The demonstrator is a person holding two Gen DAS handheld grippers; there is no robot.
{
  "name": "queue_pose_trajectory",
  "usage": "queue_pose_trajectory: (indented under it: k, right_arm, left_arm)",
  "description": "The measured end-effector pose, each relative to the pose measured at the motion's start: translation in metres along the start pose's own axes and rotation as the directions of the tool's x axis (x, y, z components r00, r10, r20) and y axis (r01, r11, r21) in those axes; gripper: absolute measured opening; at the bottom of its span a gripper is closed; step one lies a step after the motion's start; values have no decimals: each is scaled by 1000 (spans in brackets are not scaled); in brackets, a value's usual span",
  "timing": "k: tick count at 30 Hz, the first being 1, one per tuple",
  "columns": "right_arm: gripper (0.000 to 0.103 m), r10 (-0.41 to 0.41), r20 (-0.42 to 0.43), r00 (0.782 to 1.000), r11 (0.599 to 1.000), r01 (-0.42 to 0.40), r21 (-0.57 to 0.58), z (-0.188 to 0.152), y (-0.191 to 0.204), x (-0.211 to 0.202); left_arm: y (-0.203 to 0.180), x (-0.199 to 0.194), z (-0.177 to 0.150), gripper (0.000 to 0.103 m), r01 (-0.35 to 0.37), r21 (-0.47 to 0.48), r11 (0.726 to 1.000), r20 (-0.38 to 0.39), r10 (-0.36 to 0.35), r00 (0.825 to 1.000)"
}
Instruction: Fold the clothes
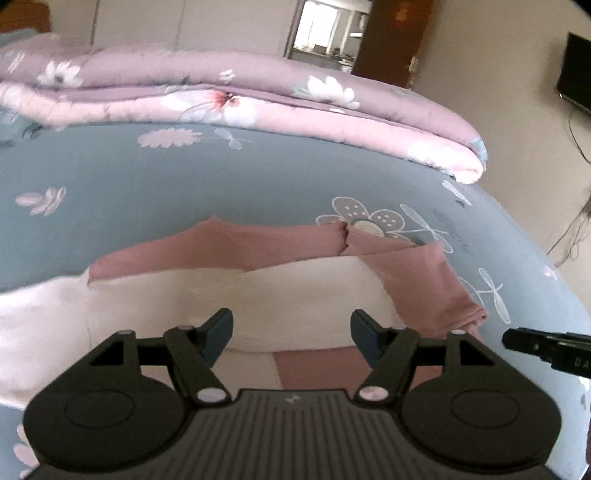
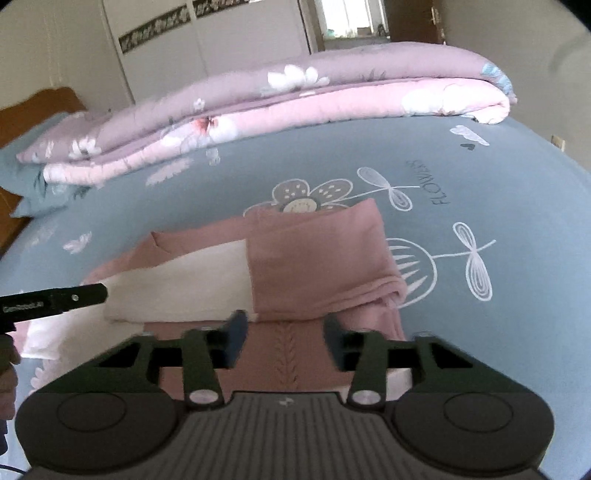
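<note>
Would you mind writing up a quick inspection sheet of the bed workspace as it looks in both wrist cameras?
Surface: blue bedsheet with flower print, flat around the work.
Job's things: pink and white garment lying partly folded mid-bed, a pink sleeve laid over the white panel.
Clutter: folded pink floral quilt along the far edge; blue pillow at the headboard end.
Grippers: left gripper open, empty, above the white part; right gripper open, empty, over the pink near edge.
Cables: one dark wire hanging below the wall screen.
Surroundings: white wardrobe doors, open doorway, brown door.
</note>
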State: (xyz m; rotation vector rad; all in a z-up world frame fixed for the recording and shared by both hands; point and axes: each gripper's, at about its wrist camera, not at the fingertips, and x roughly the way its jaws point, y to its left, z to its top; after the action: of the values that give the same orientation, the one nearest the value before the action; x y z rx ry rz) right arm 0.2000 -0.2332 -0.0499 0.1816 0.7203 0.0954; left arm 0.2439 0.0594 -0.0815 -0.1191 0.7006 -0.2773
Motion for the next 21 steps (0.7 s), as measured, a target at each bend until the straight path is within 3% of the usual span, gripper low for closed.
queue_pose_trajectory:
  k: [4,7,10,13,15,19,21]
  right_arm:
    - [24,-1,29,1000,1000,0,5,8,-9,11]
    - [21,-4,18,1000,999,5,-43,16,-5,33]
    - [21,4,-7,1000,994,-5,-106,20,4,58]
    - [21,28,-35,999,992,-32,-123,24,6,81]
    - [22,59,-57,997,995,-64,-82,27,0,95]
    - [23,76,-66,995,996,-79,-45,30,-8,107]
    - [24,81,-71,994,995,-85,-45,29,-8,108]
  left_arm:
    - [-11,21,20,70,25,18,1000,-9,-25,1000]
    - [-26,50,38,70,59,31,998,-86,-56,995]
    - [-43,84,56,70,174,-29,984,-211,-176,962]
    - [-57,112,73,70,311,-137,941,-224,-335,915]
    - [-59,133,80,70,375,-229,898,-237,-425,874]
    - [-59,172,75,70,369,-298,880,-267,-448,853]
    - [-56,184,67,70,333,-297,895,-289,-417,862]
